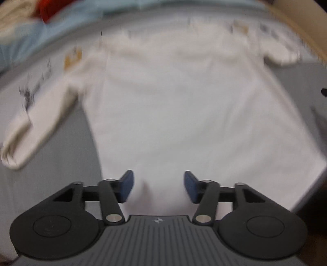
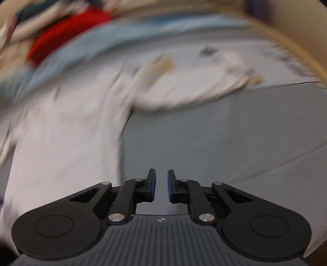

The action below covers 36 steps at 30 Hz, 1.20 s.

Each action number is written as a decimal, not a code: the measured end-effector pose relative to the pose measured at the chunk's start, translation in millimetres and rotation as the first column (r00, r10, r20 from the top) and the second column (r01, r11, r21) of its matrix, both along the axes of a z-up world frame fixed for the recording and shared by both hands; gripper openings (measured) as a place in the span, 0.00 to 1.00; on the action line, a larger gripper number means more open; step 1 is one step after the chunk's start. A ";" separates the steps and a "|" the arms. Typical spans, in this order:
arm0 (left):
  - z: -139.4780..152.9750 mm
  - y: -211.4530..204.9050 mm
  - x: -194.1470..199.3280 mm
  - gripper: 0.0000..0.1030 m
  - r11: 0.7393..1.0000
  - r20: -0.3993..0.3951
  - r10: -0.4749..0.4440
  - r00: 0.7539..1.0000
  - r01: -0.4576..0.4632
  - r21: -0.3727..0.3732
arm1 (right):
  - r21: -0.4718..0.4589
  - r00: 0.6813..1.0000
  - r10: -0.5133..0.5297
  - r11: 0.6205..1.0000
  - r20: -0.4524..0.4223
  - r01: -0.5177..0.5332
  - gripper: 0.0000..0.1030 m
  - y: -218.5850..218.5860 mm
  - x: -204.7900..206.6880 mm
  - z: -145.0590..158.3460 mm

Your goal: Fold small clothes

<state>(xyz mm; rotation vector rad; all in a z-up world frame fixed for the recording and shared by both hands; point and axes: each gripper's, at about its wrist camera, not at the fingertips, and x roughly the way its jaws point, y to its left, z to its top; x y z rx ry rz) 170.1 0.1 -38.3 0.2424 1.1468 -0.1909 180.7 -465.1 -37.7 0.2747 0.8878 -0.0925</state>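
A small white long-sleeved shirt (image 1: 184, 102) lies spread flat on a grey surface (image 1: 51, 163), with one sleeve (image 1: 40, 122) out to the left and the other sleeve (image 1: 280, 55) at the upper right. My left gripper (image 1: 159, 178) hovers open above the shirt's near hem, with nothing between its blue pads. In the blurred right wrist view the shirt (image 2: 61, 143) fills the left side and a sleeve (image 2: 194, 88) reaches right. My right gripper (image 2: 161, 176) is over bare grey surface (image 2: 224, 143) beside the shirt, its pads a narrow gap apart and empty.
A light blue cloth (image 1: 61, 30) and a red garment (image 1: 49, 10) lie beyond the shirt, and both show again as the blue cloth (image 2: 122, 34) and red garment (image 2: 67, 30). A tan edge (image 1: 296, 24) curves round the far right.
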 end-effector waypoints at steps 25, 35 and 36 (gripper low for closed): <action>-10.7 -77.4 67.6 0.75 0.997 0.102 0.054 0.993 -0.048 -0.064 | 0.038 0.897 -0.375 0.926 0.236 0.377 0.36 -160.5 182.0 -84.0; -6.9 -64.6 73.3 0.75 0.993 0.107 0.110 0.988 -0.104 -0.062 | -0.031 0.902 -0.325 0.937 0.283 0.348 0.07 -127.1 190.7 -69.8; -5.0 -60.7 74.6 0.75 0.991 0.110 0.126 0.986 -0.120 -0.059 | -0.052 0.899 -0.317 0.936 0.302 0.347 0.07 -116.8 189.7 -59.3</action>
